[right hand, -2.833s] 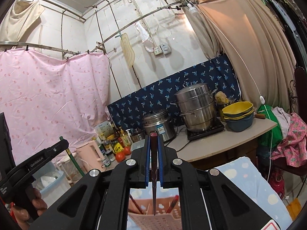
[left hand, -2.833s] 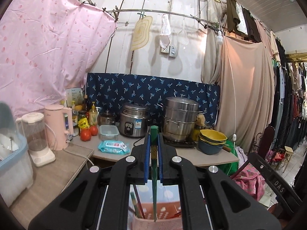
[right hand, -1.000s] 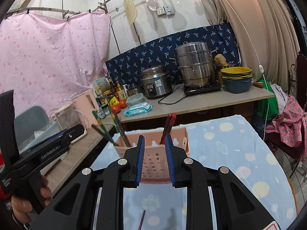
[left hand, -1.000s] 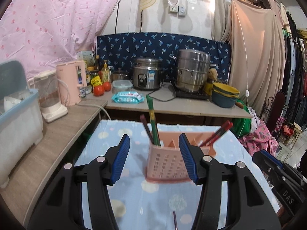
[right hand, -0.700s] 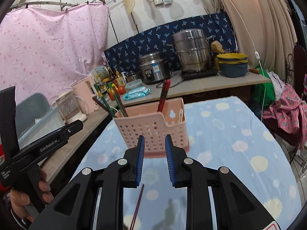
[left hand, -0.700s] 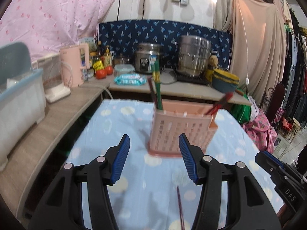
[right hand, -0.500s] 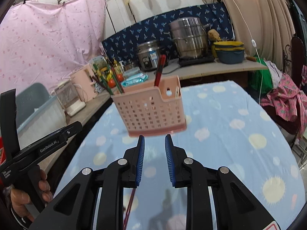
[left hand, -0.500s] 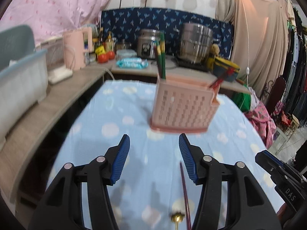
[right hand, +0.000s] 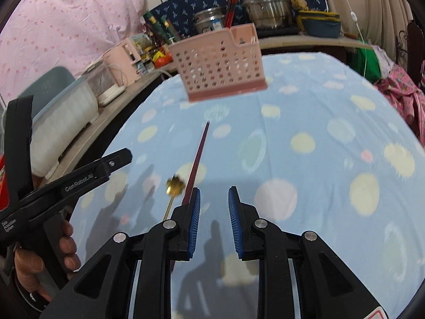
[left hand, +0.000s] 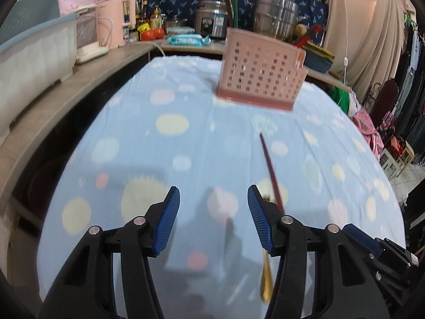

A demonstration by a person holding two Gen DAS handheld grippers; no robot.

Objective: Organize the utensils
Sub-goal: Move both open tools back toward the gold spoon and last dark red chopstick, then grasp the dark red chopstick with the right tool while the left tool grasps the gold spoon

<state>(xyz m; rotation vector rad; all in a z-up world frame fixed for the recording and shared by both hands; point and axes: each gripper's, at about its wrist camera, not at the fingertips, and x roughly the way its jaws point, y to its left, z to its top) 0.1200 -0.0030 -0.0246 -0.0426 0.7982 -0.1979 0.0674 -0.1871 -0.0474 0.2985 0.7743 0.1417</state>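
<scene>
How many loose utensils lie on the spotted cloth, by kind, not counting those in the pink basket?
Dark red chopstick: 1
Gold-coloured utensil with a flower-shaped end: 1
Total: 2

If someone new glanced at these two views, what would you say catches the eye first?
Probably the pink basket standing at the far end of the dotted blue tablecloth, with chopsticks poking out of its top. Next, the dark red chopstick lying loose on the cloth beside a small gold spoon, just ahead of the right tool and the left tool, both open with nothing between their fingers.
</scene>
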